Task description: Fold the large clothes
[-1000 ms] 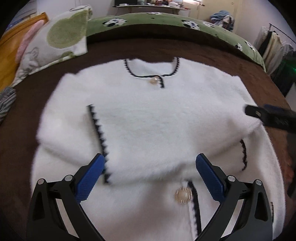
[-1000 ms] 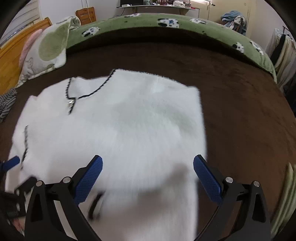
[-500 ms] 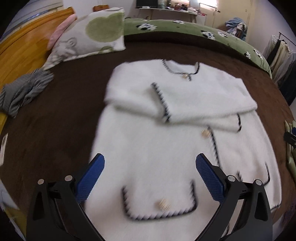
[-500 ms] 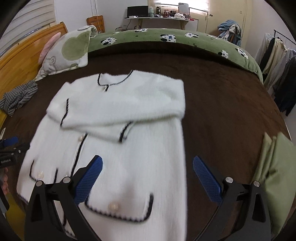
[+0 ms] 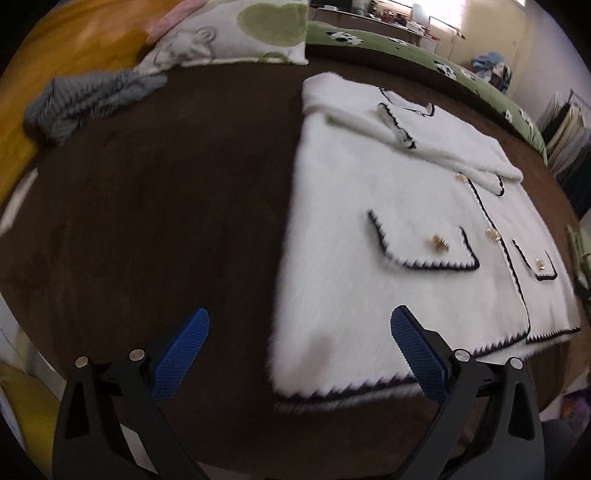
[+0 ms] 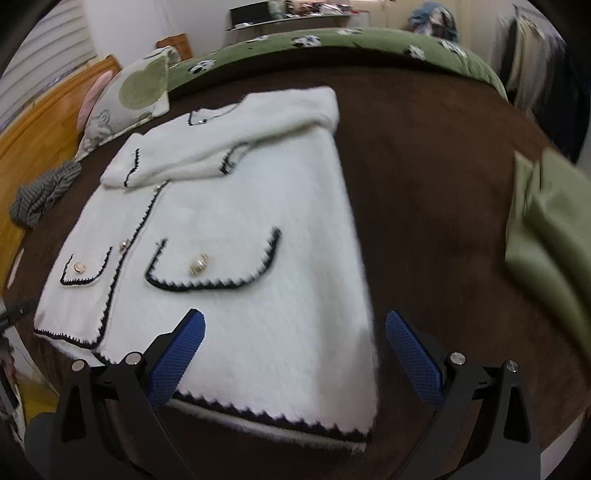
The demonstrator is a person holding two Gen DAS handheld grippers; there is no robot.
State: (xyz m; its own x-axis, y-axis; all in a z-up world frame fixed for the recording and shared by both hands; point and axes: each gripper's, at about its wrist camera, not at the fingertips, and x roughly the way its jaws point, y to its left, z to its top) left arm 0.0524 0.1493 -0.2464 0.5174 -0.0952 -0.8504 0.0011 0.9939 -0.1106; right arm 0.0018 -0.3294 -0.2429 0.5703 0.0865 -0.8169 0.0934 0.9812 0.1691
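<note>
both tongs are wide apart and holding nothing. the left tongs [image 5: 299,354] hang over the near left corner of the cardigan [image 5: 406,229], one blue pad [image 5: 183,354] above bare brown blanket [image 5: 147,221], the other above the white fleece near the hem. the right tongs [image 6: 295,354] hang over the near right corner, left pad [image 6: 177,362] above the white fabric, right pad above the brown blanket [image 6: 424,184] just past the cardigan's edge.

the cardigan lies flat, front up, on the brown blanket covering the bed. both sleeves are folded across the chest, black zigzag cuffs showing. black trim runs along the hem, the front opening and two pockets, and gold buttons [image 6: 198,264] sit on the pockets and the front.

a green-spotted pillow [image 5: 236,33] rests at the far side by the wooden headboard, with a grey striped garment [image 5: 85,103] crumpled beside it. a green blanket with panda prints [image 6: 332,40] runs along the far edge. an olive cloth [image 6: 546,236] lies on the bed well to the right of the cardigan. everything is a bit blurred.
</note>
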